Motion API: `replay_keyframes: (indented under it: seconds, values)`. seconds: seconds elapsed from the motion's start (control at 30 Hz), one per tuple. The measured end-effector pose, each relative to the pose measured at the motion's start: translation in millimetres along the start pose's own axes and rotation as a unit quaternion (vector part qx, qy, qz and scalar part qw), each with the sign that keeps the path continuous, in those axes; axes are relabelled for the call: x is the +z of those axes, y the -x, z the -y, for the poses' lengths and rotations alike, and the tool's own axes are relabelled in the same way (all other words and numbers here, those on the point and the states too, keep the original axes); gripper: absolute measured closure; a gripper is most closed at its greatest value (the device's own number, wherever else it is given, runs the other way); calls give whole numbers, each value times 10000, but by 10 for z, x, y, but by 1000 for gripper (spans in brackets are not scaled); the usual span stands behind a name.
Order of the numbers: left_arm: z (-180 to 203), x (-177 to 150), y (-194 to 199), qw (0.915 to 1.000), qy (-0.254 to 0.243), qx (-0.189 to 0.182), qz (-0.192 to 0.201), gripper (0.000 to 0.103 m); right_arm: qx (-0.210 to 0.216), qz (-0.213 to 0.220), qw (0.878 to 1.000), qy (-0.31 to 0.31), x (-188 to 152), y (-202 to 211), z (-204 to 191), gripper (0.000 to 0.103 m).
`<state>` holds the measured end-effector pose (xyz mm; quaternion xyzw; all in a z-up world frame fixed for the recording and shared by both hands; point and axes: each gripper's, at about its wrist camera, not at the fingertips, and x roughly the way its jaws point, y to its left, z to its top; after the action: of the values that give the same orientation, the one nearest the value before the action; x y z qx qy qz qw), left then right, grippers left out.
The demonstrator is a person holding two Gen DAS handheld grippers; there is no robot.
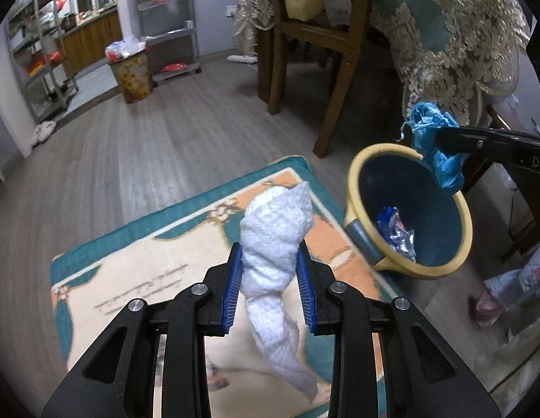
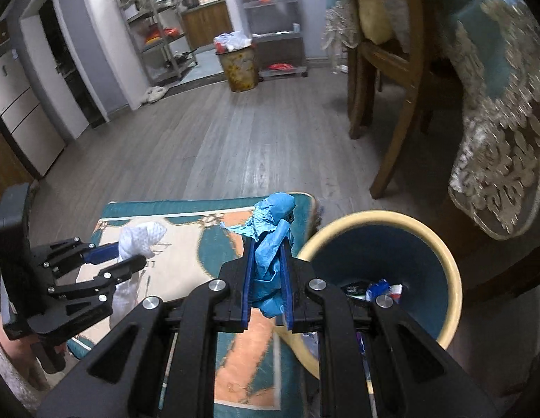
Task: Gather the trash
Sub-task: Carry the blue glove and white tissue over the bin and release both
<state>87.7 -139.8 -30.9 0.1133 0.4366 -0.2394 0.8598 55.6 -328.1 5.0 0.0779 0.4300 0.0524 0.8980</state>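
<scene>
My left gripper is shut on a crumpled white paper towel and holds it above the rug, left of the bin. It also shows in the right wrist view with the towel. My right gripper is shut on a crumpled blue wrapper, held just left of the bin's rim. In the left wrist view the blue wrapper hangs over the bin's far rim. The yellow-rimmed blue trash bin holds several foil wrappers.
A teal and orange rug lies on the grey wood floor. A wooden chair and a table with a lace-edged cloth stand behind the bin. A full flowered bin and metal shelves stand far back.
</scene>
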Motion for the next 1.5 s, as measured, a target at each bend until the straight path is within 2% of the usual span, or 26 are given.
replay_keyframes:
  seconds: [0.27, 0.5, 0.6, 0.9, 1.17, 1.2, 1.23, 1.27, 1.3, 1.33, 1.4, 1.5]
  values:
    - [501, 167, -294, 9995, -236, -224, -18, 71, -197, -261, 9992, -209, -114, -68, 422, 90]
    - [917, 246, -521, 9975, -404, -572, 21, 71, -780, -195, 9964, -252, -129, 45, 949, 90]
    - [1042, 235, -567, 9960, -505, -728, 128, 71, -894, -171, 9953, -322, -167, 77, 1153, 90]
    - [1402, 216, -828, 9929, -789, -882, 78, 71, -595, -606, 9900, -1129, -344, -146, 1495, 90]
    - [1549, 179, -945, 9900, -1090, -892, 117, 67, -675, -690, 9871, -1277, -373, -237, 1545, 88]
    - [1551, 179, -949, 9900, -1082, -902, 120, 62, -703, -670, 9871, -1271, -370, -231, 1547, 85]
    - [1553, 180, -949, 9901, -1074, -895, 134, 52, -732, -639, 9871, -1272, -363, -221, 1553, 73]
    - [1555, 182, -942, 9902, -1064, -887, 162, 46, -753, -603, 9870, -1285, -346, -215, 1566, 56]
    - [1554, 186, -931, 9904, -1052, -869, 204, 34, -770, -572, 9869, -1297, -343, -213, 1567, 48]
    - [1541, 188, -907, 9909, -1026, -827, 272, 28, -781, -543, 9868, -1308, -339, -200, 1562, 43]
    - [1517, 208, -882, 9915, -962, -821, 312, 24, -797, -526, 9865, -1330, -335, -180, 1581, 41]
    - [1482, 227, -847, 9925, -913, -737, 336, 15, -833, -478, 9860, -1362, -311, -152, 1570, 24]
